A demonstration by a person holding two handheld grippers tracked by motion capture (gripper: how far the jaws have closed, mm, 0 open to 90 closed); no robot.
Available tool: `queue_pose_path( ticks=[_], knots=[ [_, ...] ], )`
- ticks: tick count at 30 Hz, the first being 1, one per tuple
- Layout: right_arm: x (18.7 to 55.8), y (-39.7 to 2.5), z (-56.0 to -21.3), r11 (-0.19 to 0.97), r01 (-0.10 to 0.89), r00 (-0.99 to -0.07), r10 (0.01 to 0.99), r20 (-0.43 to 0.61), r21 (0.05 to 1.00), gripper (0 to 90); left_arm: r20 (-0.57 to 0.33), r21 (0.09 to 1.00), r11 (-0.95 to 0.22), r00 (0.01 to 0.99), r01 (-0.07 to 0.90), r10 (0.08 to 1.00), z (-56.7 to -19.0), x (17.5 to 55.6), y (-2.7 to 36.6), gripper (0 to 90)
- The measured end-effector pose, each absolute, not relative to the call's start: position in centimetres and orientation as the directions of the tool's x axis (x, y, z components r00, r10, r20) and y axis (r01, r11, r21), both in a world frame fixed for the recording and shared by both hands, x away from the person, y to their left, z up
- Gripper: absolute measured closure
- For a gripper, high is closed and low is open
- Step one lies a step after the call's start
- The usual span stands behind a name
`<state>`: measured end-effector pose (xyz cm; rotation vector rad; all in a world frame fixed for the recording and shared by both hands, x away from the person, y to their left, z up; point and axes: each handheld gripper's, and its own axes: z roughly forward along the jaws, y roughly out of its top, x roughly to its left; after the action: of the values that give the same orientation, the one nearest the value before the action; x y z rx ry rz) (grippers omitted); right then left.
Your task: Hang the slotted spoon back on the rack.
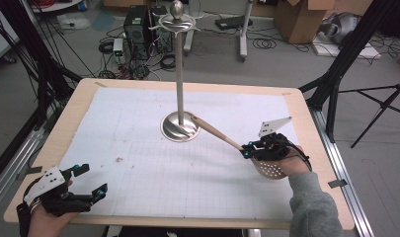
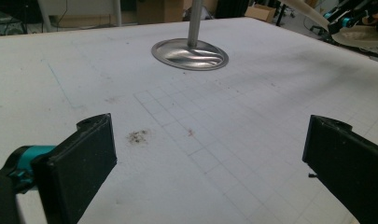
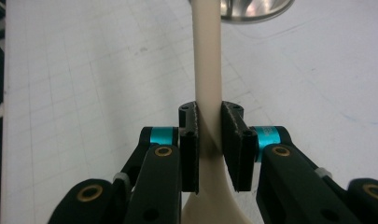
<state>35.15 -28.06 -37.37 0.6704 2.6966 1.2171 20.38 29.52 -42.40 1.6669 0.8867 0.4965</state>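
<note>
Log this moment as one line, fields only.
right hand-held gripper: shut on beige slotted wooden spoon | left hand-held gripper: open, idle | spoon handle tip near steel stand base

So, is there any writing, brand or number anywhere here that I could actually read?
None can be read.
The teal band on the right gripper, which grips the slotted spoon, carries faint print, too blurred to read.
The white mat bears a plain grid, no words.

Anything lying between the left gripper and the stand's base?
No, just bare white mat with small stains, seen in the left gripper view between the left gripper and stand base.
</note>
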Motion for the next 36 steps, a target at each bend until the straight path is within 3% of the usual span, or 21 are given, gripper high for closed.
queue_pose_path(
  ticks=[36],
  knots=[
    [36.5,-29.1,-28.5,0.403,0.261,-0.878,0.478,0.041,0.877,77.8,-0.134,0.962,-0.044,0.604,0.270,0.786,-41.5,18.2,30.4,2.9]
  ],
)
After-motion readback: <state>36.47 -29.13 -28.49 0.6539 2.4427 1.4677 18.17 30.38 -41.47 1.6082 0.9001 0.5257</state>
